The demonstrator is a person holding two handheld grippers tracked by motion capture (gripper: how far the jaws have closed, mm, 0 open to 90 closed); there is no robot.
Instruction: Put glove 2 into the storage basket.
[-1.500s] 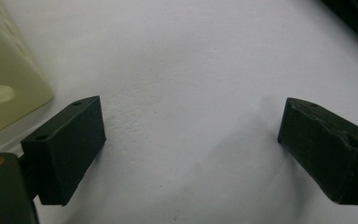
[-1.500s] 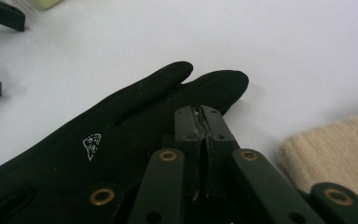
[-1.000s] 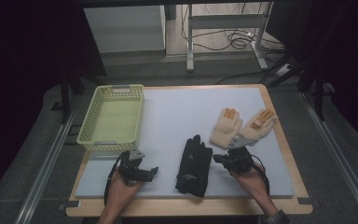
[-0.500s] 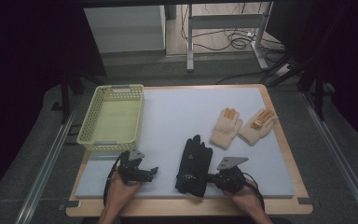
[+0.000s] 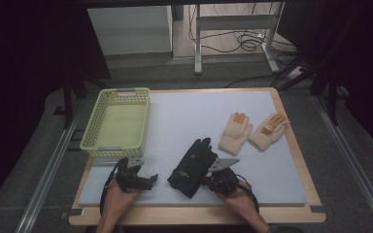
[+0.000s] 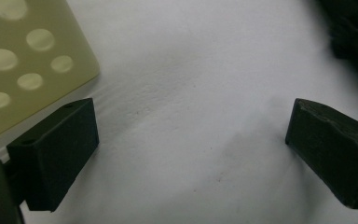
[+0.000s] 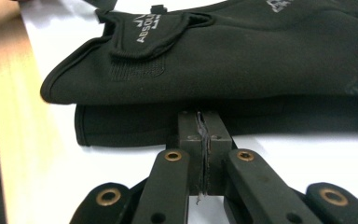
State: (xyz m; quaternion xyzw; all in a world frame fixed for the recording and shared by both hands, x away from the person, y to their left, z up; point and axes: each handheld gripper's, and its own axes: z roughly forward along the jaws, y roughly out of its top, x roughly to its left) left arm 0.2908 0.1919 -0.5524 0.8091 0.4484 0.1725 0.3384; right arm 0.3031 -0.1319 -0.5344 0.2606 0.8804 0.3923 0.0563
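I see the table (image 5: 291, 160) first, with its pale mat, and on it the yellow basket (image 5: 118, 122) lies beyond my left gripper (image 5: 148, 180) — nothing is in the basket. The left fingers (image 6: 56, 154) stand wide with only bare mat between them; they have just been opening, and they hold nothing.

The black gloves (image 5: 193, 166) lie stacked as a pair between my two grippers. Their long axis runs from the cuffs near me away toward the far side, a little slanted. My right gripper (image 5: 209, 182) is the nearer one — its fingers (image 7: 204, 135) are pressed together, tips at the edge of the lower glove near the cuff, and I cannot tell whether they touch it. I judge they must open before they can take the gloves.

The two beige gloves (image 5: 252, 130) lie farther off, beyond the right fingers, well apart from the black pair.
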